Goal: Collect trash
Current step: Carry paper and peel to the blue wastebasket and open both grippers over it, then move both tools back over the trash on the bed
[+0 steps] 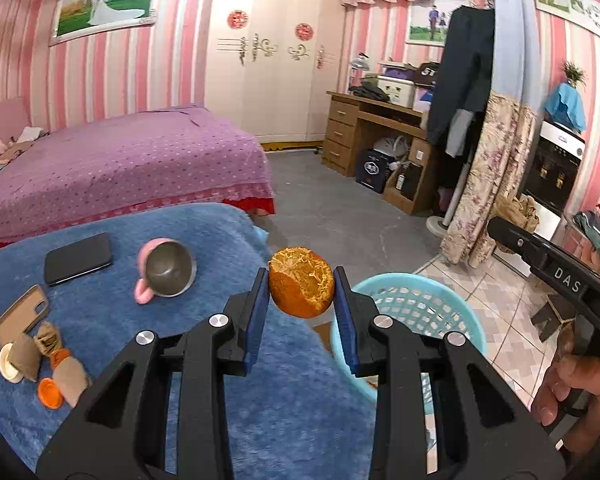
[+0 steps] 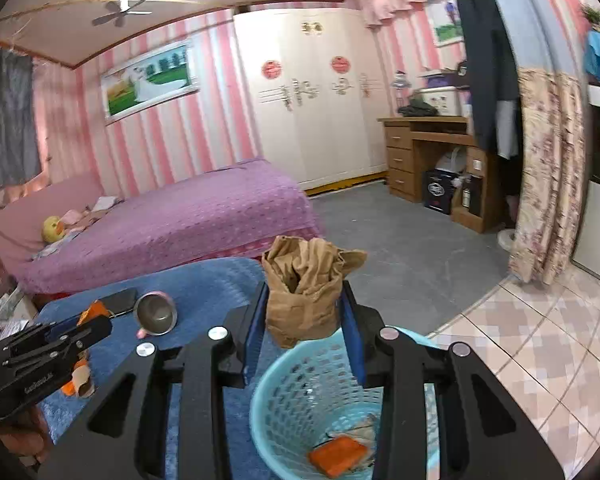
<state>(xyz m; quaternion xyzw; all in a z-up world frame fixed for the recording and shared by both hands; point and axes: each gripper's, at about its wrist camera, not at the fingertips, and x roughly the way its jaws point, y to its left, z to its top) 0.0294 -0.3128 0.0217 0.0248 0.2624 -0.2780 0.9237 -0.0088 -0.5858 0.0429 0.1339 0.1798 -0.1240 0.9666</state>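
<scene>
Hanging past the 3 o'clock edge of the blue-covered table (image 1: 112, 312), the left gripper (image 1: 302, 292) pinches one orange peel (image 1: 302, 287) beside the rim of the single turquoise basket (image 1: 410, 304); open grey floor lies at 12 o'clock. One right gripper (image 2: 304, 308) clamps one crumpled brown paper bag (image 2: 306, 288) above that basket's 12 o'clock rim. "DAS" reads on its body. One cup (image 1: 166, 269), one phone (image 1: 78, 258) remain.

Orange peel (image 1: 301, 287) rough, pithy. Paper bag (image 2: 306, 294) crumpled, matt. Basket (image 2: 300, 392) glossy perforated plastic. Cup (image 1: 168, 269) beside basket: dull metal inside. Tabletop (image 1: 100, 312) fuzzy cloth.
</scene>
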